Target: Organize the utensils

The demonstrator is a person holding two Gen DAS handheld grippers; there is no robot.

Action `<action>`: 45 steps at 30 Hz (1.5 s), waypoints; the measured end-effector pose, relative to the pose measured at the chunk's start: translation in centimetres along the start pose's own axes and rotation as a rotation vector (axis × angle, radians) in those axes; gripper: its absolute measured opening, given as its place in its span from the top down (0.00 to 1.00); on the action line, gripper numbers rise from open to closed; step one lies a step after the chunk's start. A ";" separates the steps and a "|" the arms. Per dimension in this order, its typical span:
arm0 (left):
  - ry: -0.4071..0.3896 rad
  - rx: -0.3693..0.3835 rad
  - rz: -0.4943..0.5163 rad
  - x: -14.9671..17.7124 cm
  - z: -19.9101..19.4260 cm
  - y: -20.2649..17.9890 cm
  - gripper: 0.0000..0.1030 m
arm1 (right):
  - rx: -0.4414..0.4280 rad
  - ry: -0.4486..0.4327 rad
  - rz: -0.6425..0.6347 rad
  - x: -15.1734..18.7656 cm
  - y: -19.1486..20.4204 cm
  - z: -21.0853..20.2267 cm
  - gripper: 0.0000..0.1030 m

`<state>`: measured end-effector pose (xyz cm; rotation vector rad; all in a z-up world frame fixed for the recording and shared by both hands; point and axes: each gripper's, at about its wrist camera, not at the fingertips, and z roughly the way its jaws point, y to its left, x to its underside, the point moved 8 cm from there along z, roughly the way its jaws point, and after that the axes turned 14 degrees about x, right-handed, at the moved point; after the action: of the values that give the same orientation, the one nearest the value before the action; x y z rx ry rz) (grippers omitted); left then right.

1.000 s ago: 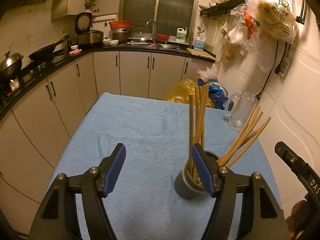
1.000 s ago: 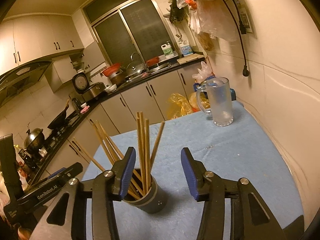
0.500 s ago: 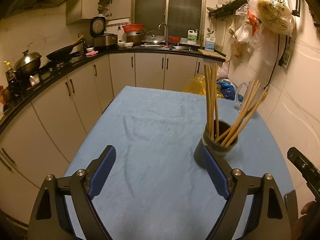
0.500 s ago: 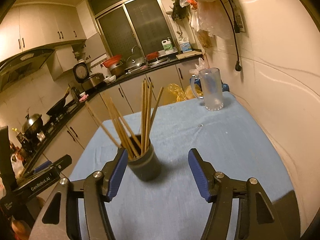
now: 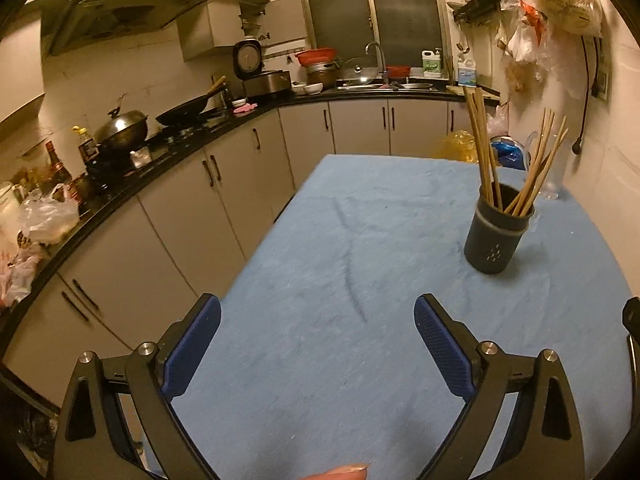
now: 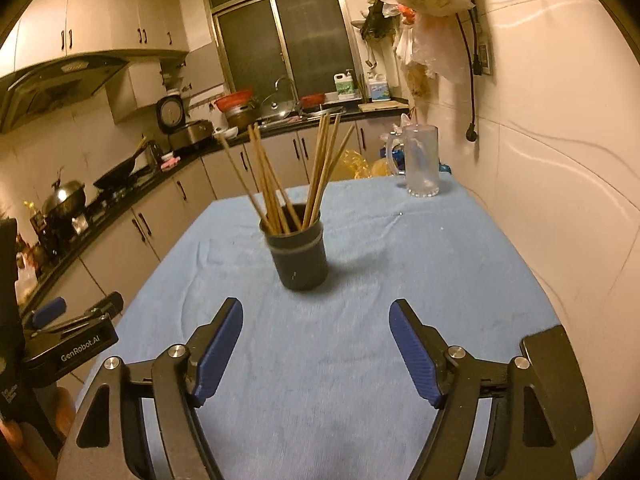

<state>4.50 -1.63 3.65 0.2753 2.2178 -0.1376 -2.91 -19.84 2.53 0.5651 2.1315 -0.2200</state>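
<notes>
On the far left, a dark counter (image 5: pixel 168 152) ran along the wall with a wok (image 5: pixel 188 110) and a lidded pot (image 5: pixel 122 130) on it; the small things at its near end were too blurry to name. The left gripper (image 5: pixel 318 344) hung over the blue cloth on the table (image 5: pixel 340 272). Its two blue pads (image 5: pixel 192 352) were spread wide apart and nothing was between them. A bit of fingertip (image 5: pixel 340 473) poked up at the bottom edge, and the rest of that hand was cut off.

Further right, the dark cup (image 5: pixel 498 236) stood upright on the cloth, well ahead of the left gripper and to its right. The wooden chopsticks (image 5: pixel 482 148) stuck out of it in two bunches, one nearly straight and one leaning right. Their lower ends were hidden inside the cup. Behind the leaning bunch, a clear mug (image 5: pixel 554 176) was hard to make out.

From the right wrist camera, the right gripper (image 6: pixel 316 348) also hung wide apart with nothing held. The cup (image 6: pixel 298 256) stood just ahead of it, apart from both pads. The mug (image 6: pixel 418 160) stood near the far right corner by the wall. The left tool's body (image 6: pixel 68 344) showed at the left edge, partly cut off.
</notes>
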 end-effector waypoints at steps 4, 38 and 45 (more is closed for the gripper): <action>0.004 0.004 -0.011 1.3 -1.3 0.5 0.06 | 0.033 -0.020 -0.037 1.2 0.2 -1.1 0.22; 0.013 -0.016 0.042 5.0 -2.7 -1.6 0.06 | 0.127 -0.006 -0.099 4.0 -0.1 -0.7 0.17; 0.015 -0.010 0.044 5.1 -2.7 -1.6 0.06 | 0.128 -0.003 -0.099 4.0 0.0 -0.7 0.17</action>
<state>-0.95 -1.85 1.31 0.3205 2.2253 -0.1011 -5.47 -18.34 -0.30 0.5327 2.1556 -0.4143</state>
